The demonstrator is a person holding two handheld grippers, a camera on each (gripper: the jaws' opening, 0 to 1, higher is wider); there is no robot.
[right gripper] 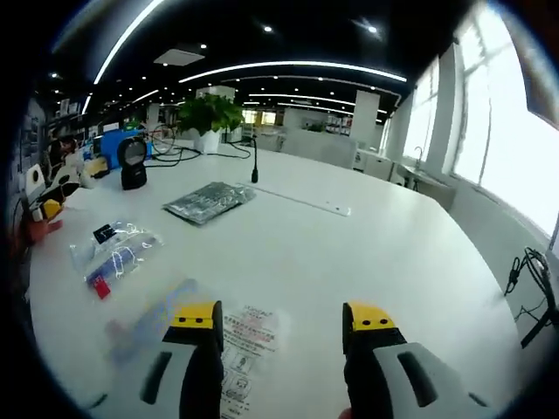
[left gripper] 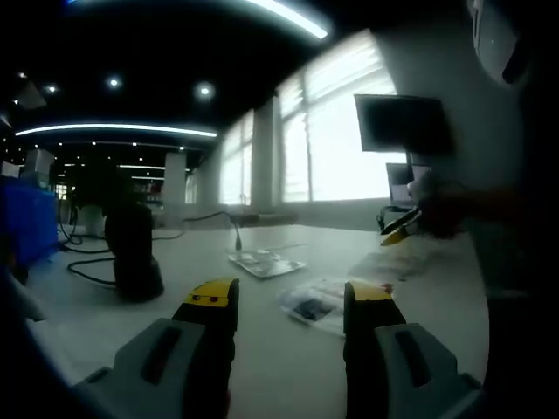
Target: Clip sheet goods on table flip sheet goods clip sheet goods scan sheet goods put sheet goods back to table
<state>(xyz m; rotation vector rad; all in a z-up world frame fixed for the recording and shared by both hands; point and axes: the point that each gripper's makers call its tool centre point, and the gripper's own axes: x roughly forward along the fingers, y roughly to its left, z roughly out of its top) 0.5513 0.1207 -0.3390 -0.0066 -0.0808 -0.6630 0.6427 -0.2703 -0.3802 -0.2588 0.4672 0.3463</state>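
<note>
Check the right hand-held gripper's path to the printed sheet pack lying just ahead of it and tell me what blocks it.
Nothing visible does. The right hand-held gripper is open, and the printed pack lies flat on the table between its jaws. A blurred clear packet lies to the left, off the path.

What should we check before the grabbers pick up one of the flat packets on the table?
1. Left gripper open, nothing between its jaws: ok.
2. Right gripper open, nothing between its jaws: ok.
3. A packet close ahead: the clear bag with a printed label lies flat by the right gripper: ok.
4. Clear packet ahead of the left gripper, lying flat: ok.
5. Black scanner upright on the white table: ok.
6. Which side of each packet faces up: cannot tell.
</note>
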